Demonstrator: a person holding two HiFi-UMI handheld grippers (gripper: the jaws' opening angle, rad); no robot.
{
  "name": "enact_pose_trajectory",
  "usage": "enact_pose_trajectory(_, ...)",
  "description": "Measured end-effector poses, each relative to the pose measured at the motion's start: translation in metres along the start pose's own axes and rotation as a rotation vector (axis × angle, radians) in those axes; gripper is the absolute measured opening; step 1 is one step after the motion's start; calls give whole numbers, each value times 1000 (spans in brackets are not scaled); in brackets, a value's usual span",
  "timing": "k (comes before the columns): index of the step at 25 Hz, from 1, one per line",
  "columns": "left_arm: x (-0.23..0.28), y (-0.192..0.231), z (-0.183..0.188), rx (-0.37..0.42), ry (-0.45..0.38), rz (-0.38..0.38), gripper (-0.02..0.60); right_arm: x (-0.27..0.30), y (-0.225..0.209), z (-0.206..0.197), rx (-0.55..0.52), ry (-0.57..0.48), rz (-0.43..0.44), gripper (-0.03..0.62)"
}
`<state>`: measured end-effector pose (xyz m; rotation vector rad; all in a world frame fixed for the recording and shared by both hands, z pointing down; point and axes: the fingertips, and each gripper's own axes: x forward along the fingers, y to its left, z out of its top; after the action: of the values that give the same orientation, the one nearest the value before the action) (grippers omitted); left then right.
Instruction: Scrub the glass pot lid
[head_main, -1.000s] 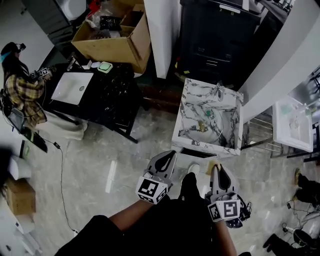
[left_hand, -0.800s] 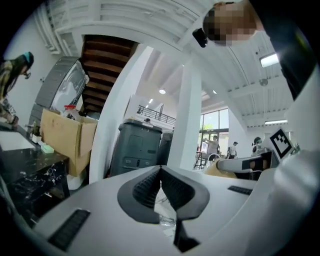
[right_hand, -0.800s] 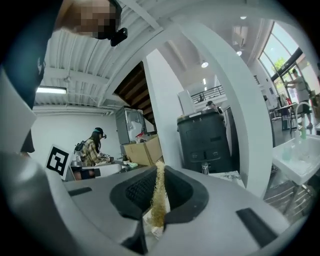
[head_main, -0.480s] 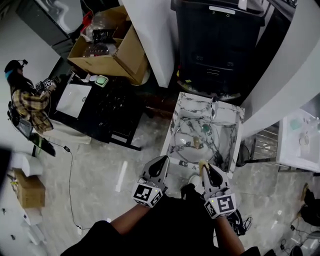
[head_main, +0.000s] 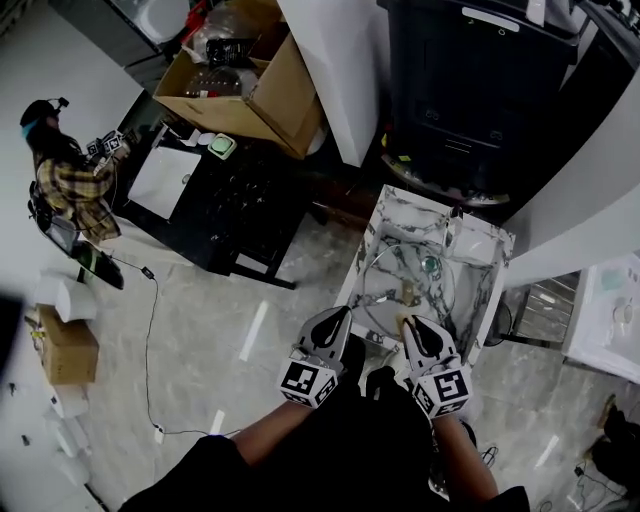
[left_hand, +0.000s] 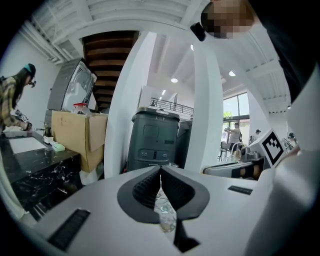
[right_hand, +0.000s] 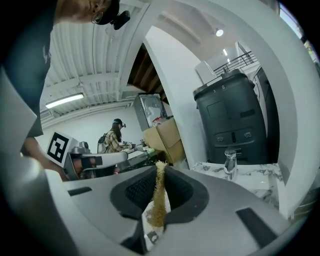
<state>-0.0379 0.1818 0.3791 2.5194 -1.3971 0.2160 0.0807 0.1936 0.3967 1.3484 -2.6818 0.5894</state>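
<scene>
Step in hand: approach, scrubbing not yet begun. The person is standing at the marble sink (head_main: 400, 205). The glass pot lid (head_main: 405, 288) is lying flat in the basin, knob up, on the near side of the faucet (right_hand: 229, 161).

The right claw (head_main: 410, 325) is pinching a thin tan scrub pad (right_hand: 159, 195) edge-on, with the pad's tip poking out past the jaw ends. It is hovering over the sink's near rim, just beside the lid's near edge. The head view is not showing whether pad and glass are touching; likely apart.

The left claw (head_main: 342, 314) is pressed together with nothing in it, hanging by the sink's near left corner, clear of the lid.

Next move, as a judgement: the right claw is needing to drop the pad onto the glass and rub across it. The lid is likely going to slide on wet marble, so the left claw probably needs to spread and pin the rim or knob first.
</scene>
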Motion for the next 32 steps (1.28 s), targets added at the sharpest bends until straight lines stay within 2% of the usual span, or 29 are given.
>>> enact_pose_trajectory(6, 23, 25, -17, -24, 23, -20, 16, 48, -14, -21, -57, 93, -15, 60)
enact_pose_trajectory(12, 50, 48, -39, 2, 73, -70, 16, 95, -28, -47, -11, 151, -11, 60)
enact_pose_trajectory(14, 55, 56, -45, 1, 63, -78, 17, 111, -30, -55, 7, 158, -3, 60)
enact_pose_trajectory(17, 66, 68, -54, -6, 32, -81, 17, 137, -34, -72, -16, 184, 18, 61)
enact_pose_trajectory(20, 77, 69, -66, -24, 74, -100, 16, 153, -45, -96, -18, 230, 14, 61)
enact_pose_trajectory(25, 88, 61, -74, -24, 111, -77, 16, 165, -62, -128, -7, 300, 16, 61)
enact_pose_trajectory(32, 98, 68, -88, -77, 148, -33, 15, 194, -64, -171, 11, 392, 93, 61)
